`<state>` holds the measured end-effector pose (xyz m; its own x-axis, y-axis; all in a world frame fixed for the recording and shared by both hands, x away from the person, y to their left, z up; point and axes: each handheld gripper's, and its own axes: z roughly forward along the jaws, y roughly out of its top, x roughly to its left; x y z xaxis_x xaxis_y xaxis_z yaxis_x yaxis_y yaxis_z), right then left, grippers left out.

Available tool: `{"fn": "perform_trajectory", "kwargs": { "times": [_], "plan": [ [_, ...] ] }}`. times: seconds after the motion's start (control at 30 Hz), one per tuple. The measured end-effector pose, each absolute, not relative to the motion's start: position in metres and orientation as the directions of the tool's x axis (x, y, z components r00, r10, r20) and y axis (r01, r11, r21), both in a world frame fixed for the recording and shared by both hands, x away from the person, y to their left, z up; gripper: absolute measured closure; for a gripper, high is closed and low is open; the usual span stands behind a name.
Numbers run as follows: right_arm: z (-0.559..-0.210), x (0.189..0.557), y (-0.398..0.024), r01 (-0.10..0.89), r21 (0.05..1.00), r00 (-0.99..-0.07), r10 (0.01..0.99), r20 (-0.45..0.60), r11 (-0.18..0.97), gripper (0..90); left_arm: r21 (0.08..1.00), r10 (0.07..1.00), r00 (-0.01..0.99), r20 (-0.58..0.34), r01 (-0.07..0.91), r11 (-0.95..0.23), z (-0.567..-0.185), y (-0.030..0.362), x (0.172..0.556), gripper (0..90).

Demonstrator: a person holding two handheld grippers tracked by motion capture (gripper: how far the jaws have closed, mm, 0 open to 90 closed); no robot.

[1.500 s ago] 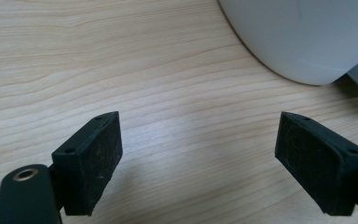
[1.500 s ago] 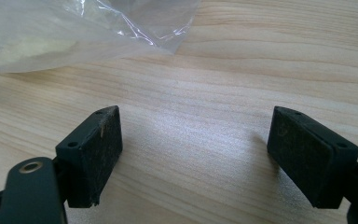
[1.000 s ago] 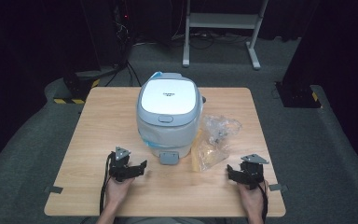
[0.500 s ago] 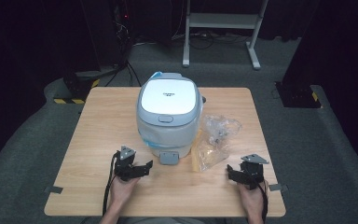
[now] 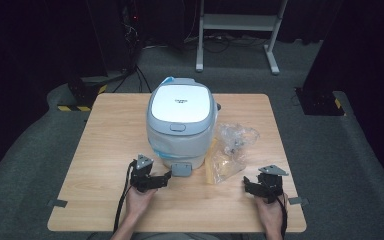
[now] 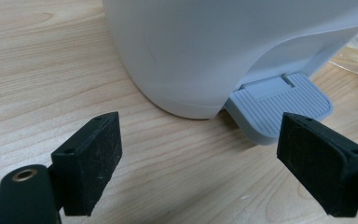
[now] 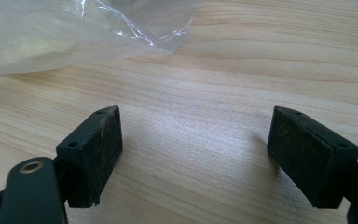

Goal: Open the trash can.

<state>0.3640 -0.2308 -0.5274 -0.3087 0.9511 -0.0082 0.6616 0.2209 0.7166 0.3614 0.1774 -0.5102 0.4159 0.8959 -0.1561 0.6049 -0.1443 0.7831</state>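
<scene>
Left gripper (image 5: 166, 176) has been carried rightward across the surface (image 5: 110, 130) since a second ago, and is now seen just before the grey tab (image 5: 182, 169) at the foot of the white rice cooker (image 5: 181, 120), without touching it. Its jaws are held wide apart, nothing between them; in the left gripper view the tab (image 6: 279, 105) is seen lying flat on the wood. Right gripper (image 5: 248, 186) has not been shifted: it is kept near the surface's front edge, jaws spread and empty, just short of the clear plastic bag (image 5: 231, 150) beside the cooker.
</scene>
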Motion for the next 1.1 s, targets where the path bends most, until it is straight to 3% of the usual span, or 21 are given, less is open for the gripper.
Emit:
{"fn": "perform_trajectory", "kwargs": {
  "times": [1.1],
  "plan": [
    [-0.527,0.364,-0.231,0.661,0.717,-0.31,0.951,-0.011,0.224,17.8,0.787,0.908,0.393,-0.147,0.603,-0.133,-0.516,0.149,0.378,11.7]
  ]
}}
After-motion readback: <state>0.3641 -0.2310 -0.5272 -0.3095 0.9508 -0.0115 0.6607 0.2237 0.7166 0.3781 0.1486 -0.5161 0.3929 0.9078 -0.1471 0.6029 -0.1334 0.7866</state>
